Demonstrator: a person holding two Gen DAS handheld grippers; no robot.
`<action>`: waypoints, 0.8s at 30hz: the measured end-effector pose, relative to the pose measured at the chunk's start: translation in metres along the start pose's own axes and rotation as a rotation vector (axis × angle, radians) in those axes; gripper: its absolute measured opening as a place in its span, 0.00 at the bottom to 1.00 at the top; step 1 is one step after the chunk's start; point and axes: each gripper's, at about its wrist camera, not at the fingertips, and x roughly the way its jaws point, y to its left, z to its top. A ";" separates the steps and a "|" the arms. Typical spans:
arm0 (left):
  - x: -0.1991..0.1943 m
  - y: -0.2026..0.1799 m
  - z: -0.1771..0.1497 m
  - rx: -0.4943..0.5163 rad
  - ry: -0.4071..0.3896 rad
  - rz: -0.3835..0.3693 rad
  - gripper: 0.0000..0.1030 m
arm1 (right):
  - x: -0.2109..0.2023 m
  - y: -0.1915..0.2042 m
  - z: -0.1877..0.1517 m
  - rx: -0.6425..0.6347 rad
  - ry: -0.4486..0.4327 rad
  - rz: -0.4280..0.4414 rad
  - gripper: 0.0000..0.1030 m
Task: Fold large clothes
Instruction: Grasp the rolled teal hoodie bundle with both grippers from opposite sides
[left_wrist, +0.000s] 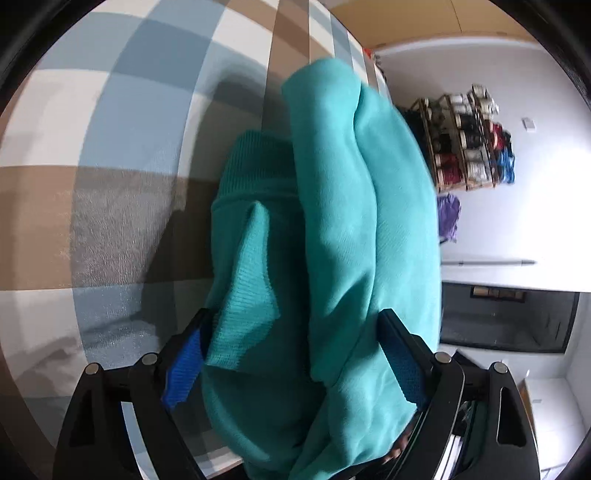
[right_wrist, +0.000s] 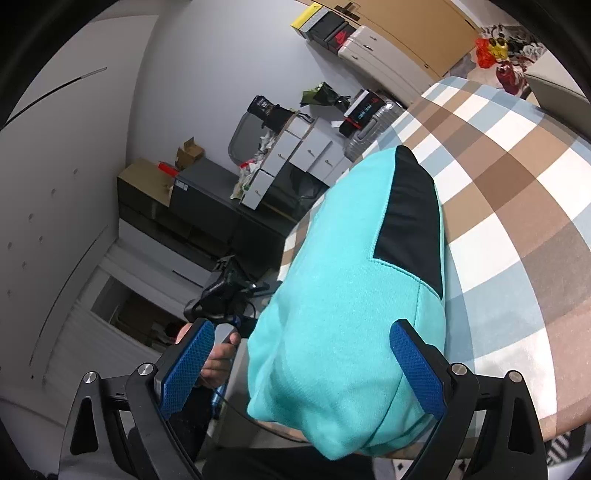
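Observation:
A folded teal sweatshirt (left_wrist: 332, 221) lies as a thick bundle on the checked bed cover (left_wrist: 110, 147). Its ribbed hem (left_wrist: 255, 166) faces left in the left wrist view. My left gripper (left_wrist: 295, 317) stands wide open astride the near end of the bundle, and the cloth brushes both blue pads. In the right wrist view the same sweatshirt (right_wrist: 332, 295) shows a black patch (right_wrist: 410, 214) at its far end. My right gripper (right_wrist: 303, 326) is open around the near end. Its left pad (right_wrist: 188, 365) is clear of the cloth. A hand (right_wrist: 218, 362) holds a black handle beyond it.
The bed cover (right_wrist: 517, 184) stretches far and right. Past the bed edge stand a shoe rack (left_wrist: 469, 140), a purple cloth (left_wrist: 448, 218), a dark cabinet (right_wrist: 207, 192) with white boxes (right_wrist: 295, 151), and a grey suitcase (right_wrist: 373, 129).

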 end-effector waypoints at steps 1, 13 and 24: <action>0.001 -0.002 -0.002 0.005 -0.005 -0.004 0.82 | 0.001 0.001 0.000 -0.006 0.001 -0.003 0.95; -0.002 -0.020 -0.007 0.055 0.022 0.054 0.82 | 0.008 -0.022 0.021 0.038 0.064 -0.111 0.95; -0.005 -0.055 -0.052 0.250 -0.060 0.215 0.74 | 0.073 -0.074 0.065 0.119 0.460 -0.021 1.00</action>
